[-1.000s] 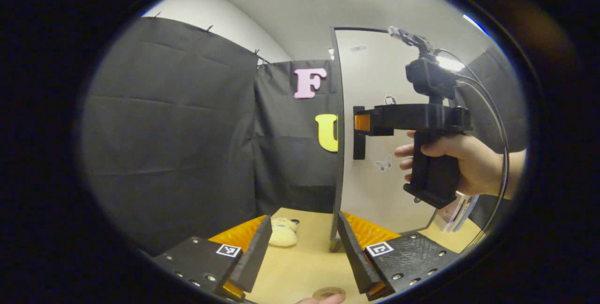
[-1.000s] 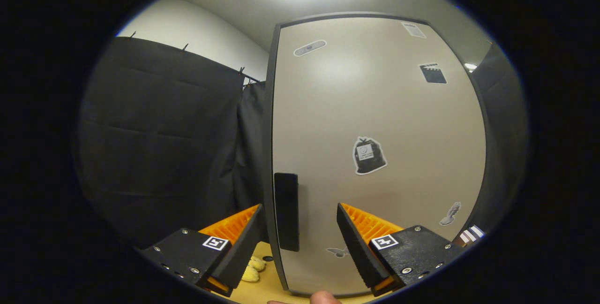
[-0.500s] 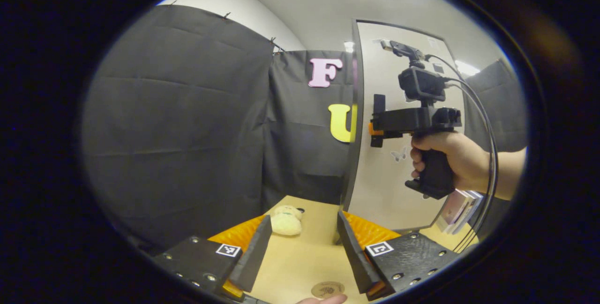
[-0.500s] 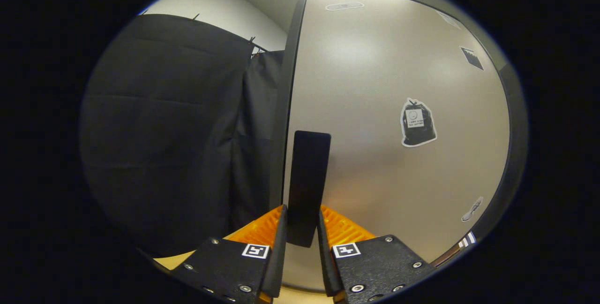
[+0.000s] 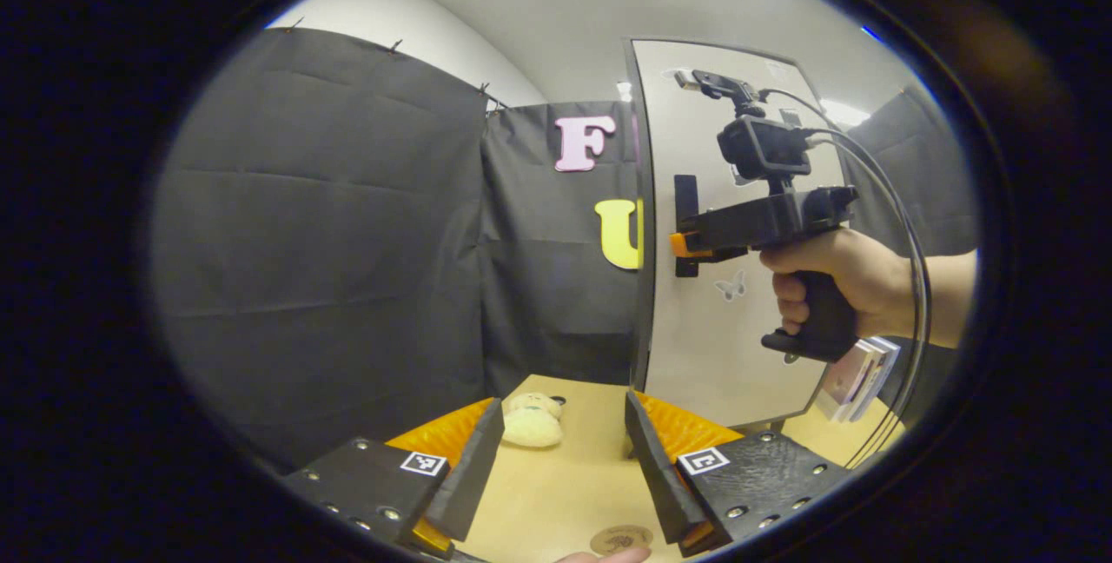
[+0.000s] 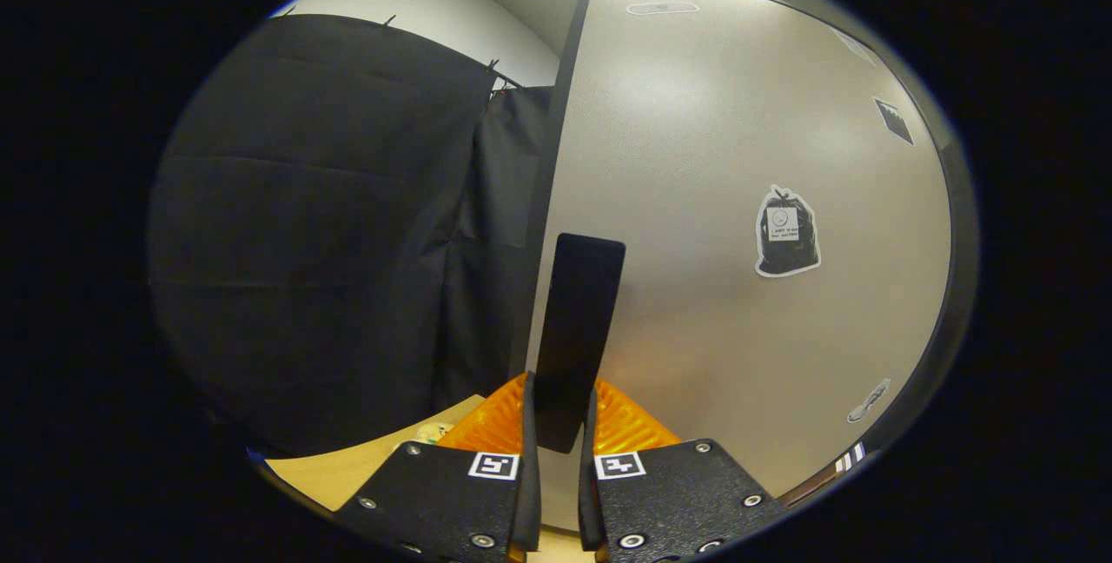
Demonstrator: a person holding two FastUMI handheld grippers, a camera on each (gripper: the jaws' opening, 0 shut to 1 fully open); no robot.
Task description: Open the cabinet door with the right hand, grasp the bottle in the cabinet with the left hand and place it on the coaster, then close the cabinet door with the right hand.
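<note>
The pale cabinet door has a flat black handle near its left edge. My right gripper is shut on the lower part of that handle, both fingers pressing its sides. In the left gripper view the same door stands to the right of centre, with the right gripper on the handle, held by a hand. My left gripper hangs open over the wooden table, nothing between its fingers. A round brown coaster lies on the table just below it.
A small cream plush toy sits on the table beyond the left gripper. Several books stand at the cabinet's right side. Stickers dot the door. Black cloth walls close the left and back.
The right gripper's fingers closed from wide open onto the door handle and tightened. The left gripper's view shifted slightly; it stays open over the table.
</note>
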